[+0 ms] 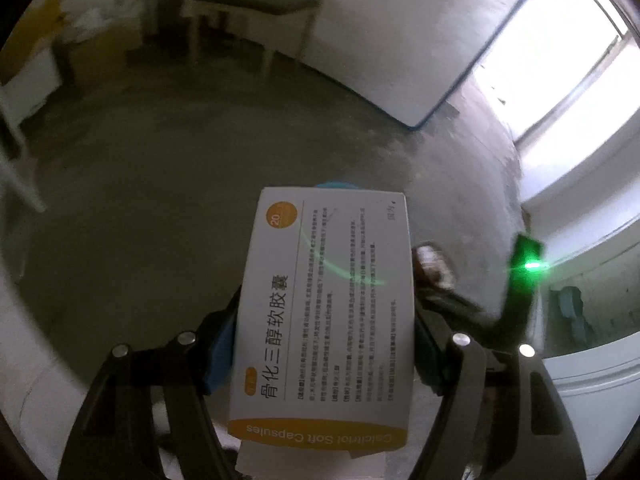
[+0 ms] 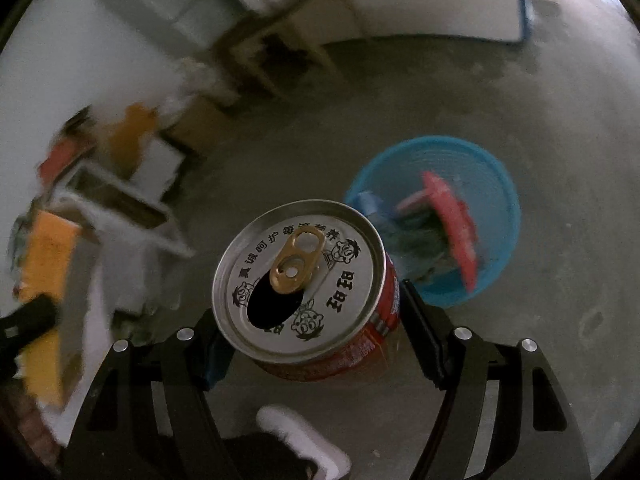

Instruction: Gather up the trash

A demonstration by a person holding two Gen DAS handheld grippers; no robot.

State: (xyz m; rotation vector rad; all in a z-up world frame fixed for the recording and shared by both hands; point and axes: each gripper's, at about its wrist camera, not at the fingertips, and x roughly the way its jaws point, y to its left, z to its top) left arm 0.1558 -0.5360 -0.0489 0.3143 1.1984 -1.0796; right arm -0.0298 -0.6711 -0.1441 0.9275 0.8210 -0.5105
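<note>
The left hand-held gripper (image 1: 322, 344) is clamped on a white and orange medicine box (image 1: 326, 312), held above the grey floor (image 1: 160, 200). The right hand-held gripper (image 2: 310, 320) is clamped on an opened red can (image 2: 304, 284), its silver top facing the camera. A blue basket (image 2: 496, 184) stands on the floor just beyond the can, with a red wrapper (image 2: 452, 224) and other trash inside.

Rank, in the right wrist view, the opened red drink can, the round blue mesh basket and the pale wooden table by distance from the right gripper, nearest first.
1. Opened red drink can: clamped between the pads of the right gripper.
2. Round blue mesh basket: on the floor beyond, to the right.
3. Pale wooden table: farthest, by the back wall.
</note>
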